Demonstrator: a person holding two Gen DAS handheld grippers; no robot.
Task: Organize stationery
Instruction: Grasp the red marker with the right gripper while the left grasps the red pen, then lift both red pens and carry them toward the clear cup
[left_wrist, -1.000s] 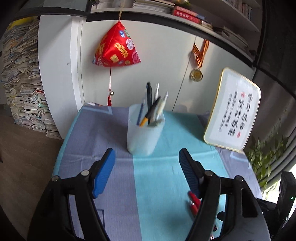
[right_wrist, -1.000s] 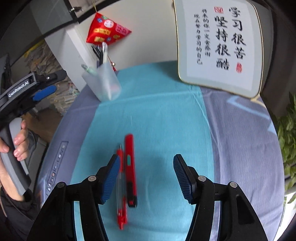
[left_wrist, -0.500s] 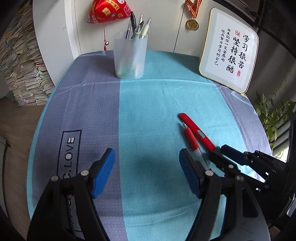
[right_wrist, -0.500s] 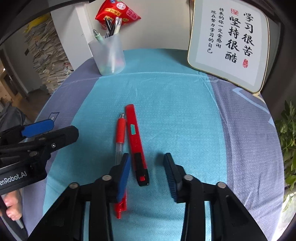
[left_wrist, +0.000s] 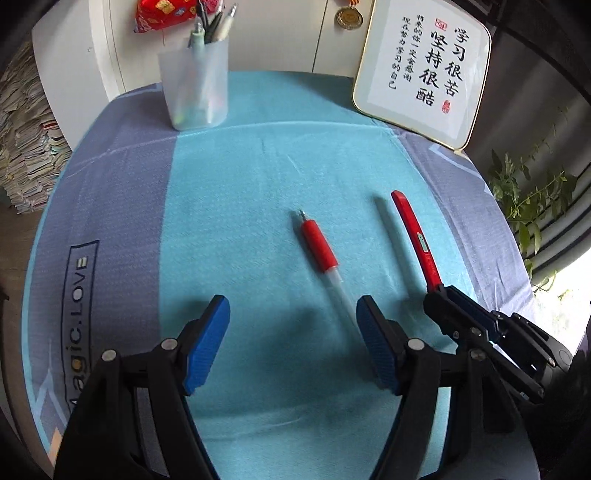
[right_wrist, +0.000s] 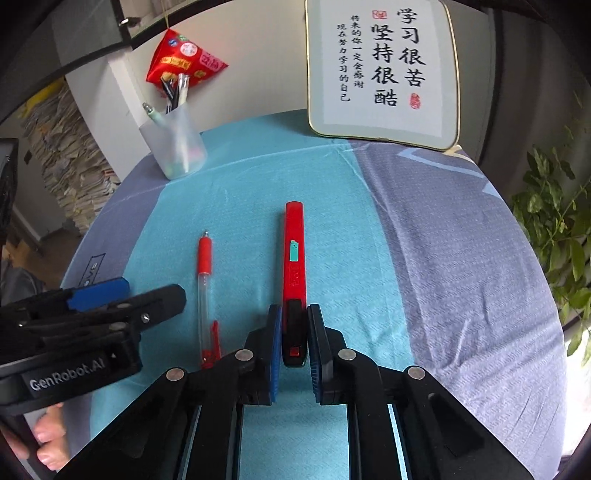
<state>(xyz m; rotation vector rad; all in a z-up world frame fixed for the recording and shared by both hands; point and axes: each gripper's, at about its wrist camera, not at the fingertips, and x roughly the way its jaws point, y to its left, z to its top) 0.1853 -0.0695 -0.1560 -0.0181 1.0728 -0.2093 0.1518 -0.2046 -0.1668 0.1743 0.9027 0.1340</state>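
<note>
right tool (right_wrist: 293, 341) closing on box cutter's (right_wrist: 293, 254) black end, axis in line with your fingers | left tool (left_wrist: 291, 347) wide, empty, red pen (left_wrist: 318, 248) ahead (nearer it) | cup (left_wrist: 194, 83) far left on desk

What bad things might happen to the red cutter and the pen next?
1. The right gripper is closing on only the black tail end of the red utility knife, so the long body might swing or slip out.
2. The left gripper is open with the red gel pen beside one finger; a bump might roll it.
3. The pen cup is already crowded.
</note>
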